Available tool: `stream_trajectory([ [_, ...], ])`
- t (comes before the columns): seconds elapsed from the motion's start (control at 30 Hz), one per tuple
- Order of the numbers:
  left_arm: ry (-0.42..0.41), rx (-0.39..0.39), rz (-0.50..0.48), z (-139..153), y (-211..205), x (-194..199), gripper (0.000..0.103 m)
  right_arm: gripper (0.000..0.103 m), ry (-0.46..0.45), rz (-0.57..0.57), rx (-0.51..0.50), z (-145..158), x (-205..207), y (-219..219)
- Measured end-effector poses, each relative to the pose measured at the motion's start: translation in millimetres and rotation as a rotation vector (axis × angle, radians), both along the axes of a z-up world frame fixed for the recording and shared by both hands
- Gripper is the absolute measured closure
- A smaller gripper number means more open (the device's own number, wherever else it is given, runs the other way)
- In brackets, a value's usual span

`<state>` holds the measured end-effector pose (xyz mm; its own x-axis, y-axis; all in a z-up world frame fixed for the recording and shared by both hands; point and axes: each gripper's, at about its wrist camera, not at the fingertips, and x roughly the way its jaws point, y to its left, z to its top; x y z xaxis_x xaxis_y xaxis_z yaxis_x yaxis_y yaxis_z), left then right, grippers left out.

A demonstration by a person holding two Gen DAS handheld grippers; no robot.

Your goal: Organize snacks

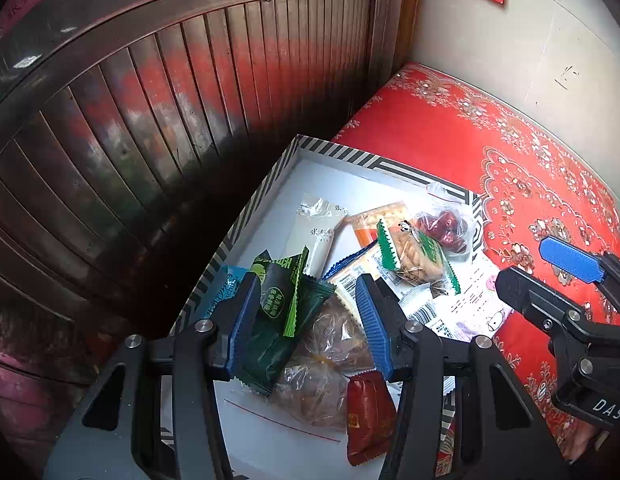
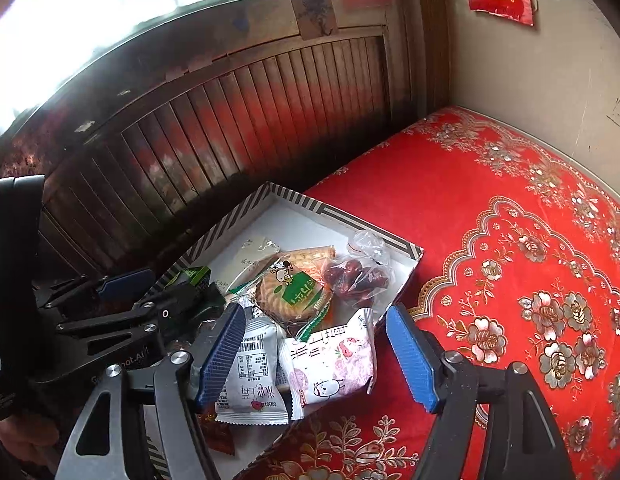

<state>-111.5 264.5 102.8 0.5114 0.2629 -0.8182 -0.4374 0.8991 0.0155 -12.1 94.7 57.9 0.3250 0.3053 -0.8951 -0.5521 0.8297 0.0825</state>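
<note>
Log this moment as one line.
left gripper: open over snacks | right gripper: open, empty | tray: snacks piled | cloth: bare

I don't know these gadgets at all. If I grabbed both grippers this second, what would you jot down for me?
Left gripper: open, above the green packet and clear-bagged pastries; holding nothing.
Right gripper: open and empty, above the pink-and-white packet at the box's near edge.
Snacks: piled loosely in the striped box on the red floral cloth, including a bag of red dates and a round biscuit pack.
Done: snacks are in the box.
Left: no loose snacks in view; perhaps tidy the pile.
</note>
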Motion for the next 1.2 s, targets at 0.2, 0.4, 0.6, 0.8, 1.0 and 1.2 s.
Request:
stream_trajectory([
  [0.2,-0.013,0.033,-0.007,4,-12,-4,0.054,0.026,-0.014,-0.048,-0.026,-1,-6,-12],
  [0.4,-0.003,0.048,-0.026,3,-22,-8,0.054,0.024,-0.018,-0.037,-0.035,-2,-14,-10],
  [0.6,-0.016,0.057,-0.019,7,-23,-17,0.054,0.023,-0.006,-0.025,-0.032,-2,-18,-10],
  [0.8,-0.027,0.06,-0.004,10,-21,-24,0.054,0.023,0.002,0.003,-0.031,-3,-22,-6],
  [1.0,-0.04,0.085,0.008,11,-20,-30,0.054,0.023,0.012,0.028,-0.03,-6,-24,0],
  [1.2,-0.041,0.1,0.019,12,-18,-33,0.054,0.023,0.028,0.027,-0.029,-10,-27,-1],
])
